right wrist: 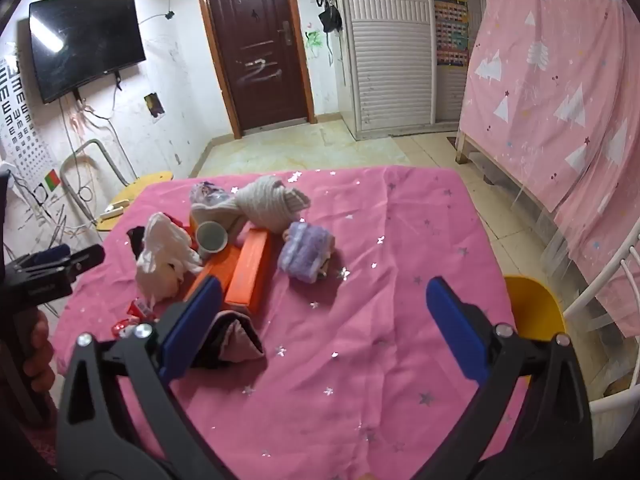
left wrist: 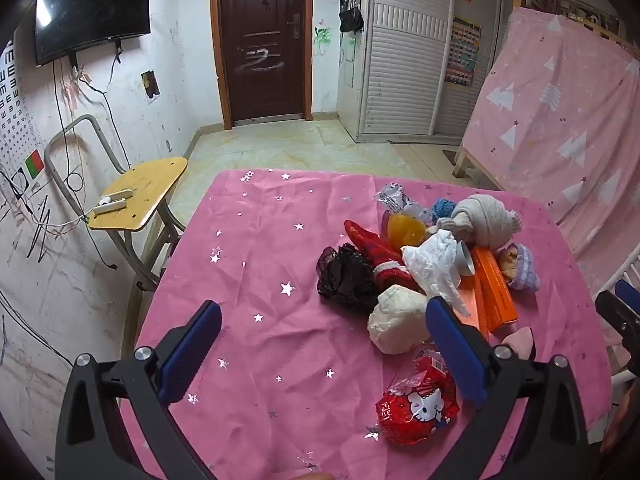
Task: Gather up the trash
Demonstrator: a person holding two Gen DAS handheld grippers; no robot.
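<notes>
A heap of items lies on the pink starred tablecloth (left wrist: pixel 256 264). It holds a red Hello Kitty wrapper (left wrist: pixel 418 402), a crumpled white tissue (left wrist: pixel 434 266), an orange box (left wrist: pixel 494 288), a paper cup (right wrist: pixel 211 237), a black mesh bag (left wrist: pixel 346 274), a red sock (left wrist: pixel 376 254), a white cloth ball (left wrist: pixel 394 320) and a beige sock bundle (left wrist: pixel 486 220). My left gripper (left wrist: pixel 324 340) is open and empty, hovering left of the heap. My right gripper (right wrist: pixel 324 320) is open and empty above the cloth, right of the orange box (right wrist: pixel 250 270) and a pink folded cloth (right wrist: pixel 238 338).
A purple knitted piece (right wrist: pixel 306 254) lies right of the heap. A yellow chair (left wrist: pixel 138 196) stands left of the table, a yellow stool (right wrist: pixel 534 308) and white rail (right wrist: pixel 600 280) at its right. A pink-draped frame (left wrist: pixel 560 120), door and wardrobe stand behind.
</notes>
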